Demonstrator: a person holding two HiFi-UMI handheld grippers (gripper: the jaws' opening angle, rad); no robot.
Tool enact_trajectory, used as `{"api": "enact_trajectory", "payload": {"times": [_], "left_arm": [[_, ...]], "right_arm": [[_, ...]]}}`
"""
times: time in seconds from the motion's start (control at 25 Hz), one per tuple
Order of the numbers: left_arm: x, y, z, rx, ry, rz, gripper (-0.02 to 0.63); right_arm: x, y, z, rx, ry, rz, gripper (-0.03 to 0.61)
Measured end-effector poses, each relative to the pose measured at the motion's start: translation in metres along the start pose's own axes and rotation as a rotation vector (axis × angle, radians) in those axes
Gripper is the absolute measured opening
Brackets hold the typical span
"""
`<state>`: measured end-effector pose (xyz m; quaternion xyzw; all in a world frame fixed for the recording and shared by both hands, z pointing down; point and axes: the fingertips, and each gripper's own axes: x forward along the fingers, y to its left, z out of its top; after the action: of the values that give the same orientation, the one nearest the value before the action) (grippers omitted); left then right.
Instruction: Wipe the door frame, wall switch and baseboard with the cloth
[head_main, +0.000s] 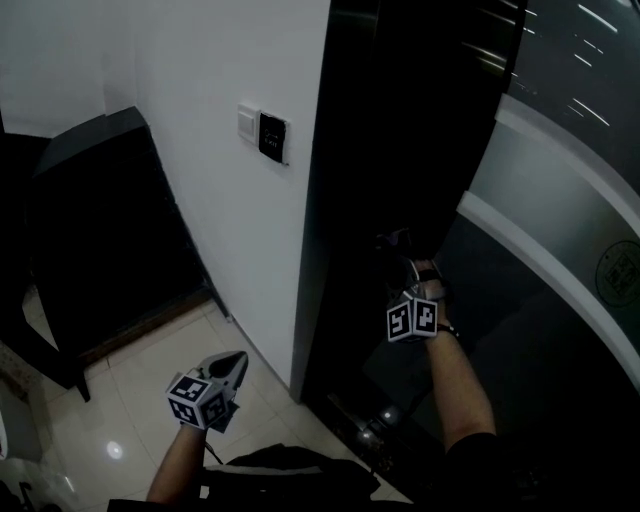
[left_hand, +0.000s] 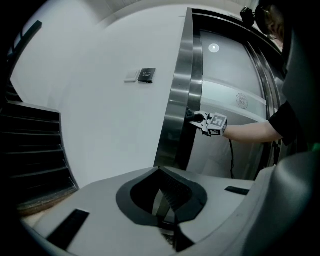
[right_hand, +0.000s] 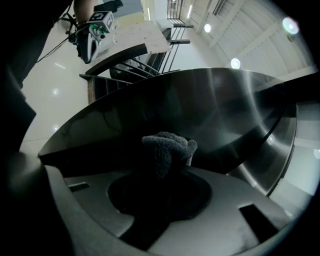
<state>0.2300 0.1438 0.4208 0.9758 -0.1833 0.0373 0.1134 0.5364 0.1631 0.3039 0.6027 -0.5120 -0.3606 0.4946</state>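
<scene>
A grey cloth (right_hand: 167, 149) is bunched between the jaws of my right gripper (right_hand: 168, 162). That gripper (head_main: 398, 252) presses it against the dark metal door frame (head_main: 400, 150) at about mid height. On the white wall to the frame's left sit a white wall switch (head_main: 247, 122) and a black panel (head_main: 273, 137). My left gripper (head_main: 233, 367) hangs low over the floor near the foot of the wall, its jaws together with nothing in them. In the left gripper view the jaws (left_hand: 161, 172) point toward the frame (left_hand: 181, 90) and the switch (left_hand: 131, 76).
A black slatted unit (head_main: 100, 230) stands against the wall at left on the pale tiled floor (head_main: 150, 360). Right of the frame is a glass door with a frosted band (head_main: 560, 230). Something dark (head_main: 290, 465) lies at the bottom of the head view.
</scene>
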Motion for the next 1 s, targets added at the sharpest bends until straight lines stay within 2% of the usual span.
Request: {"api": "enact_trajectory", "payload": {"times": [0.24,0.4,1.0], "left_arm": [[0.004,0.005,0.005,0.027,0.02,-0.003,0.002],[0.007,0.008,0.01,0.054,0.027,-0.002,0.002],[0.002,0.003,-0.009,0.031,0.059,0.033,0.002]], "right_arm": [[-0.001,0.022,-0.004,0.048,-0.02,-0.01,0.094],[-0.001,0.034,-0.009,0.029,-0.022,0.006,0.094],[0.003,0.088,-0.025,0.068,-0.039,0.108,0.094]]}}
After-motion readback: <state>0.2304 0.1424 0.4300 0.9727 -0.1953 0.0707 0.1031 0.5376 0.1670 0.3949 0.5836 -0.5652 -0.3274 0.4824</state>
